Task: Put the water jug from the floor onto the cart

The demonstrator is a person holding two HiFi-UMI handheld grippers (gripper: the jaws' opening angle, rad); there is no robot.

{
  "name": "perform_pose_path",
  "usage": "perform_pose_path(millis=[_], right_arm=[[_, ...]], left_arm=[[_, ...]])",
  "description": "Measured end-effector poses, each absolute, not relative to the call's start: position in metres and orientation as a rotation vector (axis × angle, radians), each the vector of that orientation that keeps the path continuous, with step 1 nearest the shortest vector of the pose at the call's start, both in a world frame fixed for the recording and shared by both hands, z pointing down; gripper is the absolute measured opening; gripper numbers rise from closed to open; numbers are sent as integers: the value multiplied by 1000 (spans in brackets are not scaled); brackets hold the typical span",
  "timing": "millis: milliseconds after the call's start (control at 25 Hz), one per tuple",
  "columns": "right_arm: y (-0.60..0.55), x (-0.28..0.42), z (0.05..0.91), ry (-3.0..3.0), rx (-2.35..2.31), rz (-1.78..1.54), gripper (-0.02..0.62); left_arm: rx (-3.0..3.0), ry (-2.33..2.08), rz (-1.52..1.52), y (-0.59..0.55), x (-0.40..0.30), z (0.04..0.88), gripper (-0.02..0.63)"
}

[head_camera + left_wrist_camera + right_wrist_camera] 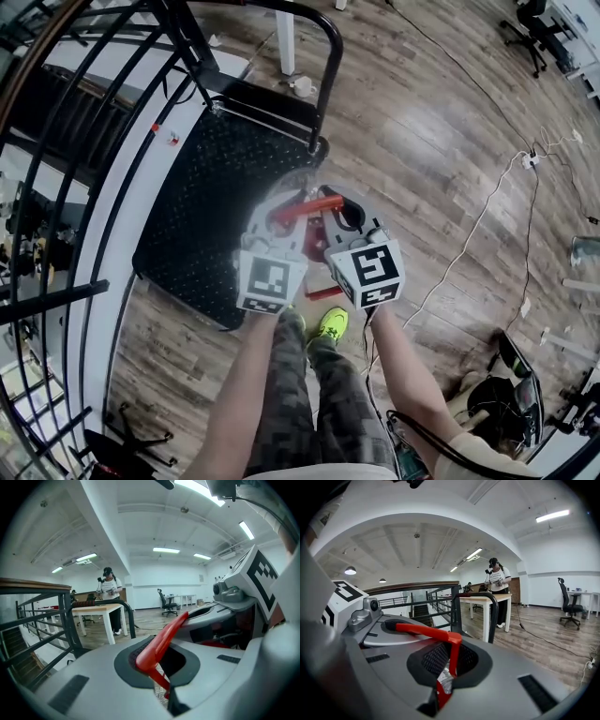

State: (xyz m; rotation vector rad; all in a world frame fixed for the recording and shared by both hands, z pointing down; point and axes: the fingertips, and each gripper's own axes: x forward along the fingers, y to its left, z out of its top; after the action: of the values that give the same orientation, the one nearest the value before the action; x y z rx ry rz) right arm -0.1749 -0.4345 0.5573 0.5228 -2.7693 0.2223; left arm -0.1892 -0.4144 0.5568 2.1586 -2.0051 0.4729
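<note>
Red handle (309, 205), head view: left gripper (284, 217) and right gripper (339, 220) hold the water jug (281, 199) over the cart (202, 225) deck's near edge. Left gripper view: jaws clamped on that handle. Right gripper view: likewise. Set-down remains, I'd judge.

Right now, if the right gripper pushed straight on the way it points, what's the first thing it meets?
Probably the cart's black push handle, standing ahead of the right gripper, which is shut on the jug's red handle. Depth is unclear, so it might pass the bar toward the white table.
</note>
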Motion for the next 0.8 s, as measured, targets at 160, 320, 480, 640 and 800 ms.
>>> perform_pose_path(millis=[160, 320, 480, 640, 800], right_arm=[[-431, -211, 555, -2770, 516, 219, 18], [-421, -245, 549, -2777, 500, 209, 18], [-422, -277, 544, -2793, 485, 210, 18], [-416, -305, 542, -2809, 419, 206, 18], [-424, -335, 548, -2813, 359, 210, 18]], left_arm=[[2139, -2019, 461, -410, -225, 555, 11], [2132, -2035, 453, -401, -259, 547, 11], [2125, -2066, 444, -401, -290, 541, 11], [2084, -2106, 436, -396, -316, 541, 11], [2025, -2142, 437, -403, -346, 547, 11]])
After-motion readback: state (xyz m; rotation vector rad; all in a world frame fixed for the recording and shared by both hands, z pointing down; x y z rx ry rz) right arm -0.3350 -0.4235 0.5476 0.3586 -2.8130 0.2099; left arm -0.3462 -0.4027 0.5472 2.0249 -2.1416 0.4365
